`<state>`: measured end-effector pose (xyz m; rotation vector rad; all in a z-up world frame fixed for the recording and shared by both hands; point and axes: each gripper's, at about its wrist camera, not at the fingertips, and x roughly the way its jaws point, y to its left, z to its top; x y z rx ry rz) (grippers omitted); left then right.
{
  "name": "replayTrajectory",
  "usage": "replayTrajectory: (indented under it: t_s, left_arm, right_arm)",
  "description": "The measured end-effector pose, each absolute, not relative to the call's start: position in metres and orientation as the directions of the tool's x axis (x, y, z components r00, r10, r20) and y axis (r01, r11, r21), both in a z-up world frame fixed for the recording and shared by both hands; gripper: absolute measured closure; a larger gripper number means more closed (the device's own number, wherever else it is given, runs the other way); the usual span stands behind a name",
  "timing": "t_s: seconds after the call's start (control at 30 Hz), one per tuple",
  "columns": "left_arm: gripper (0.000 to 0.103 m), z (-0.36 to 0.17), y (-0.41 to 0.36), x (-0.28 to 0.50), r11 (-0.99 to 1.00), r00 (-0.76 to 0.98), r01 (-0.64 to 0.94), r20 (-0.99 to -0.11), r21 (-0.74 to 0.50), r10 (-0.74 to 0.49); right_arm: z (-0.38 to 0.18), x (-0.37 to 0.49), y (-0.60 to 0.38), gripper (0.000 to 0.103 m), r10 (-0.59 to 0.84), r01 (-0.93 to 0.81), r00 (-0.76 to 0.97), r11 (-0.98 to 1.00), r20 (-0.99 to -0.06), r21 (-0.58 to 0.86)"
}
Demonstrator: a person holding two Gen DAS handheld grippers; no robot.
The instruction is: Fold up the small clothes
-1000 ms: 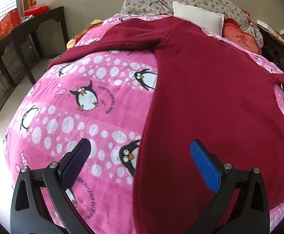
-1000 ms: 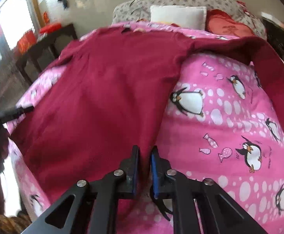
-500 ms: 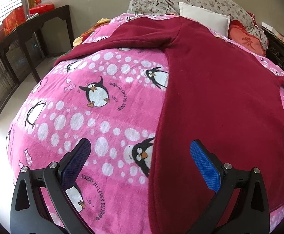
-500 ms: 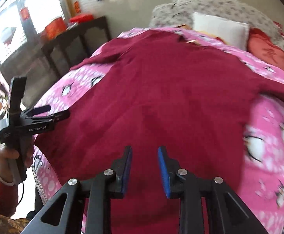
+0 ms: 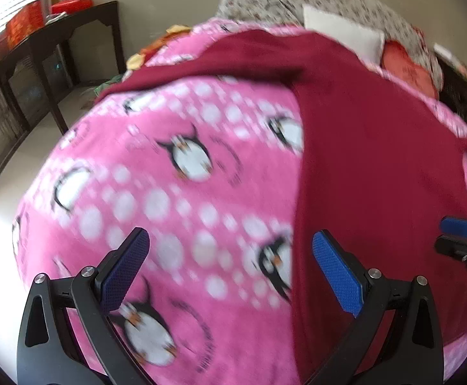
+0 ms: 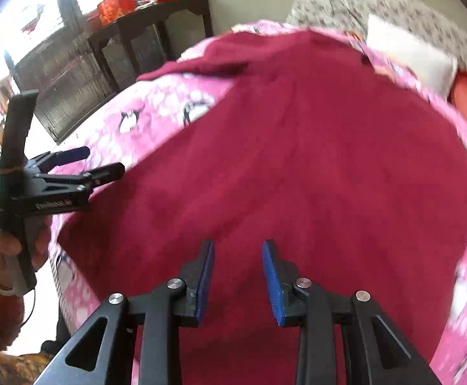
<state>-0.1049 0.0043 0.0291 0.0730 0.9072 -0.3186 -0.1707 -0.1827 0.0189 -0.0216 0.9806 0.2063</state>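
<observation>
A big dark red top (image 6: 297, 160) lies flat on the pink penguin blanket (image 5: 169, 176), its far sleeve blurry and maybe folded, while the left gripper (image 5: 230, 266) hangs wide open and empty, and the right gripper (image 6: 237, 280) has just been opening, nothing between its pads.

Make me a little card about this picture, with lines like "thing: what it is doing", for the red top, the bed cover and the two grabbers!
garment: dark red top spread flat on the bed, nothing folded yet
bed cover: pink penguin blanket under the top
left gripper: open, empty, above the blanket at the top's edge
right gripper: jaws just been opening, nothing between them, above the top
pillows: white pillow and red cushion at the far end
side table: dark wooden table
</observation>
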Motion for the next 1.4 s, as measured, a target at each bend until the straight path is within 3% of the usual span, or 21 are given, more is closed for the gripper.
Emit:
replayTrajectory:
  t_s: [0.27,0.5,0.6,0.7,0.77,0.8,0.83,0.93,1.03,1.23,1.4]
  left_arm:
    - [0.001,0.057,0.060,-0.015,0.949,0.575,0.123,-0.759,-0.289,-0.305]
    - [0.002,0.038,0.105,0.073,0.860,0.524,-0.119,-0.767,-0.497,-0.371]
    - [0.005,0.029,0.113,0.102,0.831,0.533,-0.197,-0.768,-0.520,-0.355]
    - [0.006,0.021,0.109,0.130,0.858,0.533,-0.209,-0.790,-0.470,-0.303]
    - [0.028,0.020,0.105,0.142,0.877,0.551,-0.214,-0.795,-0.430,-0.255]
    - [0.057,0.020,0.103,0.148,0.884,0.555,-0.213,-0.796,-0.417,-0.242]
    - [0.082,0.021,0.102,0.152,0.880,0.550,-0.202,-0.793,-0.430,-0.262]
    - [0.091,0.037,0.093,0.154,0.850,0.572,-0.151,-0.746,-0.504,-0.341]
    - [0.094,0.080,0.067,0.137,0.858,0.637,-0.026,-0.670,-0.512,-0.381]
    - [0.094,0.168,-0.026,0.072,0.784,0.616,0.342,-0.506,-0.519,-0.604]
    - [0.094,0.175,-0.110,0.030,0.687,0.467,0.564,-0.509,-0.457,-0.723]
  right_arm:
    - [0.016,-0.104,-0.143,0.071,0.259,-0.257,0.518,0.956,-0.815,0.141]
    - [0.004,-0.070,-0.121,0.070,0.307,-0.296,0.479,0.939,-0.823,0.178]
    - [0.000,-0.064,-0.123,0.070,0.311,-0.303,0.470,0.936,-0.826,0.181]
    - [-0.001,-0.060,-0.131,0.070,0.327,-0.292,0.467,0.934,-0.822,0.206]
    - [-0.001,-0.061,-0.139,0.070,0.332,-0.284,0.473,0.934,-0.817,0.215]
    - [0.000,-0.063,-0.144,0.070,0.330,-0.281,0.476,0.935,-0.815,0.215]
    - [0.002,-0.064,-0.148,0.070,0.327,-0.276,0.483,0.937,-0.813,0.213]
    - [0.011,-0.073,-0.165,0.070,0.316,-0.259,0.507,0.943,-0.802,0.208]
    - [0.021,-0.086,-0.189,0.070,0.293,-0.222,0.546,0.954,-0.785,0.202]
    - [0.036,-0.102,-0.246,0.069,0.230,-0.091,0.617,0.971,-0.753,0.222]
    - [0.043,-0.125,-0.283,0.067,0.178,0.011,0.654,0.970,-0.735,0.244]
